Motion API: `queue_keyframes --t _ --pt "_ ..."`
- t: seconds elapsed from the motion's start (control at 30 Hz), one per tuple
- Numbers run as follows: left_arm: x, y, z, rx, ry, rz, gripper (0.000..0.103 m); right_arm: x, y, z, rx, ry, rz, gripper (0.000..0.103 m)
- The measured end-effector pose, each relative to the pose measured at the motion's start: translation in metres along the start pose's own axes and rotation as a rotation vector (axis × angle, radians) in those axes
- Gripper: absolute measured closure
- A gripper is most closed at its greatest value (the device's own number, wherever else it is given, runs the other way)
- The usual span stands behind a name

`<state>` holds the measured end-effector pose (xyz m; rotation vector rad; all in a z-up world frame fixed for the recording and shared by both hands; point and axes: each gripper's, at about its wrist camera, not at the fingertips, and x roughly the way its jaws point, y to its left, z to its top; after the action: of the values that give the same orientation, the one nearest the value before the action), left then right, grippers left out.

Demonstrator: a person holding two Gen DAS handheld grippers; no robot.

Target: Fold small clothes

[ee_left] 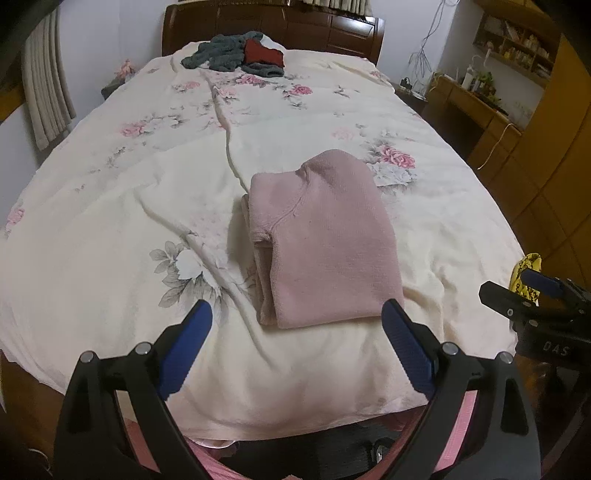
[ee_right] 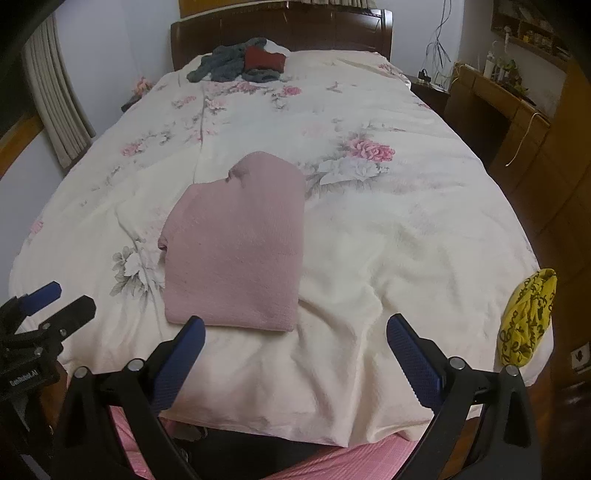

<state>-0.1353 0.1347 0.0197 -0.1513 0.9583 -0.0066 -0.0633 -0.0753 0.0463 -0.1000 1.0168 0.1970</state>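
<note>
2 claws [ee_left: 297, 321] [ee_right: 295, 334] agape; waffle-knit pink garment [ee_left: 321, 240] folded rectangular

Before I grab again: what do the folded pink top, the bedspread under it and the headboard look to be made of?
Pink top: soft knit, probably cotton, matte; a fine waffle-like texture and a stitched seam show. Bedspread: fuzzy cream cloth with printed flowers, likely terry or fleece; it wrinkles softly. Headboard: dark panelled wood with a slight sheen, or possibly veneer.
</note>
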Motion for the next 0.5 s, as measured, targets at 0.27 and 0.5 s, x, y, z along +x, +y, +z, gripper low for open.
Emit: queue_keyframes --t 0.27,0.5 --pt "-0.002 -0.009 -0.003 0.024 0.007 0.021 0.011 -0.004 0.000 -0.001 0.005 -0.003 -0.012 0.004" --pt "-0.002 -0.012 -0.004 0.029 0.011 0.038 0.011 -0.003 0.000 -0.001 0.007 0.000 -0.015 0.004"
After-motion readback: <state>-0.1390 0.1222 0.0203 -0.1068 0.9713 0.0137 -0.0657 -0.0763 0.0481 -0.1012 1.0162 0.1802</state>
